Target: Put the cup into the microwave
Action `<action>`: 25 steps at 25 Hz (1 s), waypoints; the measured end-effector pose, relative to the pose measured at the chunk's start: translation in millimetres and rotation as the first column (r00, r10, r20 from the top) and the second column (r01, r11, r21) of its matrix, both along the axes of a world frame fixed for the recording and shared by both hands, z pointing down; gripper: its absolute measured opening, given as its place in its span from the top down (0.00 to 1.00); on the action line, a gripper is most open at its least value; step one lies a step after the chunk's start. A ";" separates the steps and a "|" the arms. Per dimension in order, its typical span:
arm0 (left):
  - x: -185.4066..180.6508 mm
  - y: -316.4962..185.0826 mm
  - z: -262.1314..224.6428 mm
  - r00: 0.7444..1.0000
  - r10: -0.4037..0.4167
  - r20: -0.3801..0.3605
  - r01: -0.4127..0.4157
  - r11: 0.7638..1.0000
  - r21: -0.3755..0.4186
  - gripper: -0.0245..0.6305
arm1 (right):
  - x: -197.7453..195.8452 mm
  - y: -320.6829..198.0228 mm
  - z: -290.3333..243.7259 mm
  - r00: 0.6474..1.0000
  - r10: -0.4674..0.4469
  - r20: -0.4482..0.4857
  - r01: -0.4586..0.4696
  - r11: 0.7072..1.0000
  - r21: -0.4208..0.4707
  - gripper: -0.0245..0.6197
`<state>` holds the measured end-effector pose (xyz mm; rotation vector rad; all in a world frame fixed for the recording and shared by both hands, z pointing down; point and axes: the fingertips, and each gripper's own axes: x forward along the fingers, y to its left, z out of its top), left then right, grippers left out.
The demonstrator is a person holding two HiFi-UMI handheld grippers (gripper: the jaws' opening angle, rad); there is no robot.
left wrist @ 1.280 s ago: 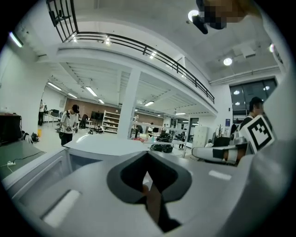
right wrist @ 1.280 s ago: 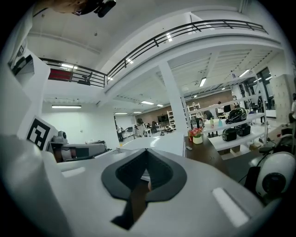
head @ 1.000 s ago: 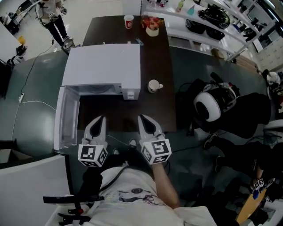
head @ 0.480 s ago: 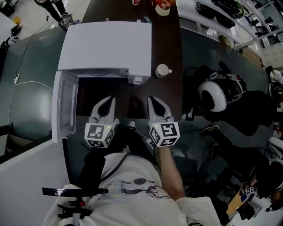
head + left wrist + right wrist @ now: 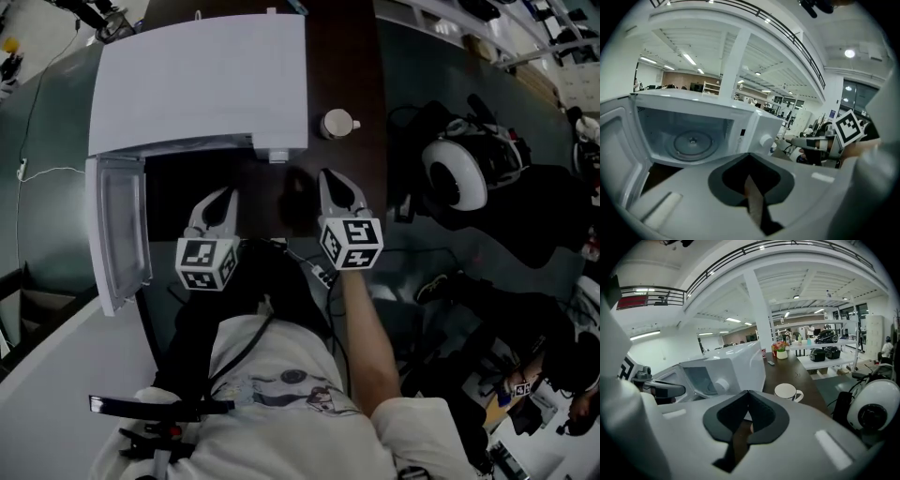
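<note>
Both grippers had come lower and nearer the microwave's front since the earlier frame, while the cup had kept its place.

From the head view, the left gripper (image 5: 223,197) and the right gripper (image 5: 330,180) hung side by side above the dark brown wooden desk (image 5: 342,56), each with its jaws together and nothing in them. The boxy white microwave (image 5: 202,84) stood with its hinged white door (image 5: 117,234) swung out to the left, likely so that the cavity was free to load. The small white ceramic cup (image 5: 336,123) stood on the desk just beside the microwave's right front corner, handle turned right, not yet taken. The right gripper was the nearer one and would probably have to open before taking it. Dark green floor (image 5: 56,141) lay around the desk, with a rounded white-and-black headset (image 5: 455,173) off to the right.

The left gripper view looked over its closed, empty jaws straight into the lit cavity, where the round glass turntable (image 5: 692,140) lay bare. The round white knob (image 5: 765,139) sat on the panel at the right.

From the right gripper view the jaws met tip to tip. The cup stood ahead and slightly right, well apart from them. Behind it spread a large white hall with square white columns (image 5: 759,310), strip lights and a railed upper gallery (image 5: 740,254).
</note>
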<state>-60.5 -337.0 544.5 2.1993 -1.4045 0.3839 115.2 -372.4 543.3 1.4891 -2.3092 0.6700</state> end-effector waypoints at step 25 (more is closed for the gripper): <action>65.3 -7.8 64.1 0.996 0.088 0.007 -0.085 0.977 -0.194 0.96 | 63.6 -89.8 113.7 0.988 0.126 -0.087 -0.140 0.975 -0.174 0.47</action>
